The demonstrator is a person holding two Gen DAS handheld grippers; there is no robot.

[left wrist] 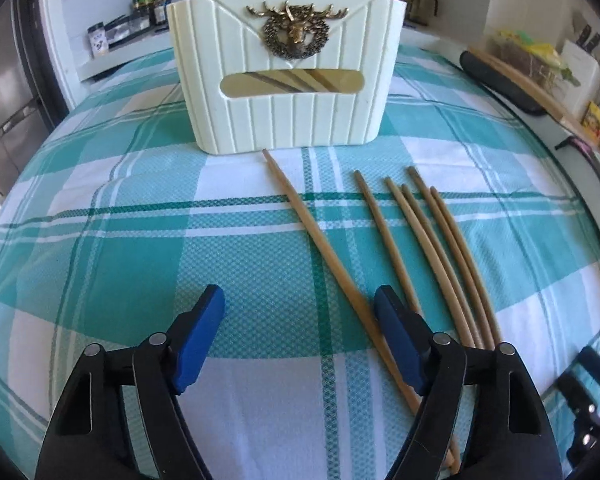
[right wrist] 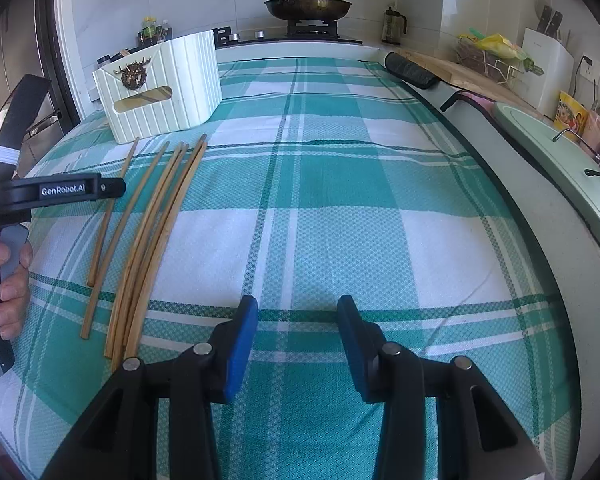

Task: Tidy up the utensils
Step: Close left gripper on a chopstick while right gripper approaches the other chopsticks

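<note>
Cream holder (left wrist: 284, 92) shows chopsticks through its slot; both claws (left wrist: 300, 344) (right wrist: 297, 344) gape wide, holding nothing.

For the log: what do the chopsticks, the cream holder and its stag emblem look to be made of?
Chopsticks: likely bamboo or wood, with a matte tan look and faint grain.
Holder: cream, ribbed and smooth with a soft sheen, so plastic or glazed ceramic; the views don't settle which.
Stag emblem: brassy and dark in its recesses, probably antiqued metal or metal-look plastic.

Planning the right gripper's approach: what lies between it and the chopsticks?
Only bare checked tablecloth separates the right gripper from the chopsticks, per the right wrist view.
</note>
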